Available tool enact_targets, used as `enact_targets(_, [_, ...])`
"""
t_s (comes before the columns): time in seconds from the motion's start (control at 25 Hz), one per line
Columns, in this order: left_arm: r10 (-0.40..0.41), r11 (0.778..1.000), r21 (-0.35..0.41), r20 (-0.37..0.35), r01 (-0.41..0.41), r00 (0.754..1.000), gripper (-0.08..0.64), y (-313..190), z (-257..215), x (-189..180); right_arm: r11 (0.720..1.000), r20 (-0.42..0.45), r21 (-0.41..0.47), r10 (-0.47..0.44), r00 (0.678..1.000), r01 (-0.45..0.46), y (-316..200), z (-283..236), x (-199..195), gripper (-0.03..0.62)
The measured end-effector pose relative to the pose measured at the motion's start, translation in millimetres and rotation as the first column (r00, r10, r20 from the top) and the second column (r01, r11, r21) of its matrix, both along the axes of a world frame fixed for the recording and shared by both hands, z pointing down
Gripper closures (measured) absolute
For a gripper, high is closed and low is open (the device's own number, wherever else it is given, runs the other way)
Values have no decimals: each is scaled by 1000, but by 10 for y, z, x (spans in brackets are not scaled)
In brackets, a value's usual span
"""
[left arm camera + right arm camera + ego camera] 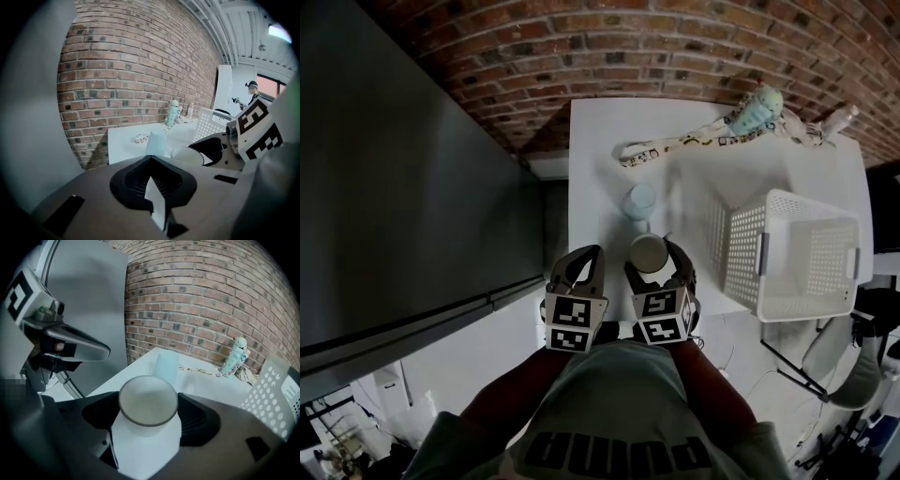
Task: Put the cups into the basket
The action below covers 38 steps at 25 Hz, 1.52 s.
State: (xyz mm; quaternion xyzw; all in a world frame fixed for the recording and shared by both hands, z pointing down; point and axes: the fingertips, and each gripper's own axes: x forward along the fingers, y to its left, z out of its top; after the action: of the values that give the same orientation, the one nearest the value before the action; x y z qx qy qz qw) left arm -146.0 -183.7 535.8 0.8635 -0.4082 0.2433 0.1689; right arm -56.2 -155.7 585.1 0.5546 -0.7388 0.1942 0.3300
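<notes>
A white cup with a grey rim [649, 253] stands at the near edge of the white table [591, 159]. My right gripper [654, 251] is shut on it, one jaw on each side. From the right gripper view I look down into this cup [146, 437], held in that gripper [149, 399]. A pale blue cup [640, 201] stands upside down just beyond it, also seen as the blue cup [167, 369] and the blue cup [156, 143]. The white perforated basket [787, 253] sits to the right. My left gripper [592, 251] hangs beside the right one at the table's near left corner, shut and empty [151, 157].
A pale green toy [759, 111] with a printed strap [675, 145] lies at the table's far side by the brick wall [675, 47]. A dark grey panel [394, 187] runs along the left. A chair [853, 356] stands off the near right corner.
</notes>
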Motion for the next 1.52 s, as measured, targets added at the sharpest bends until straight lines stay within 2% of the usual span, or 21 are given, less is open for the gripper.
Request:
enact_targets(0.36, [20,1000,19,-52,-19,998,557,44,-249,-11,995,51,90,41,998,-46,58,-677,-35,210])
enact_targets(0.64, [74,997,38,-105,-70,992,557,116,-531,93,984,81,139,102,991,-113,126,-1180,47,210])
enact_targets(0.84, [79,996,61,-126,-72,989,557,161,-775,224,976,103,183,98,990,-115,198,-1516,138,210])
enact_targets(1.16, [134,987,108,-152,-118,979,557,295,-1183,929,966,117,239,73,990,-100,323,-1964,629,210])
enact_targets(1.52, [179,979,128,-162,-159,971,557,380,-1363,1799,943,123,296,119,985,-150,495,-2317,1590,210])
